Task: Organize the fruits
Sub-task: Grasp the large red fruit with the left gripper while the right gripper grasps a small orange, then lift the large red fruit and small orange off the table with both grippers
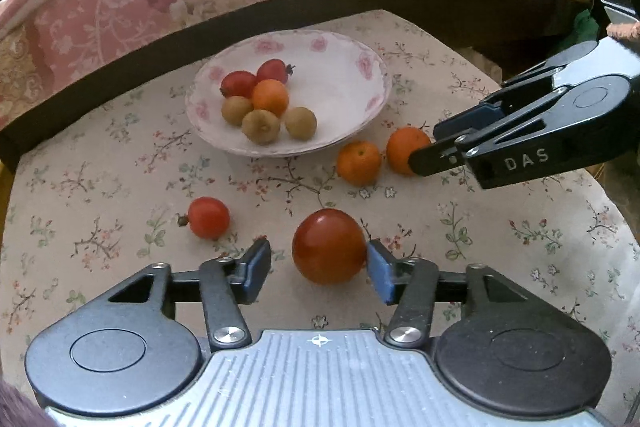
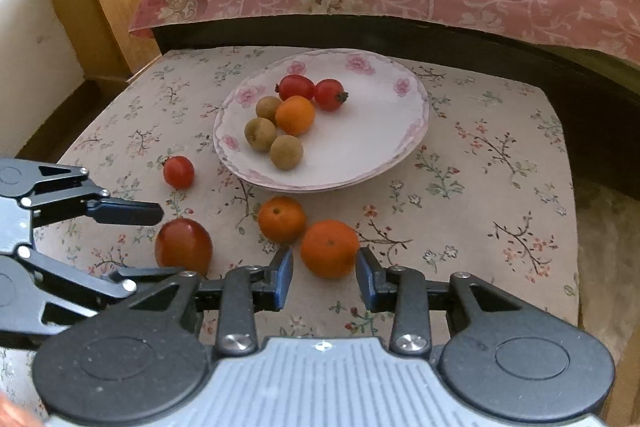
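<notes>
Tomato (image 1: 328,246) and orange (image 2: 329,247) sit between each spread hand-held gripper's fingers, ungrasped.

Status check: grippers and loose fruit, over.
Left gripper open around large red tomato. Right gripper open at big orange. Nothing blocking floral plate.

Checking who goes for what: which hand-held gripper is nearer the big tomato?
Left. The left hand-held gripper is open around the big tomato, one pad touching it. The right hand-held gripper is open around an orange beside it.
</notes>
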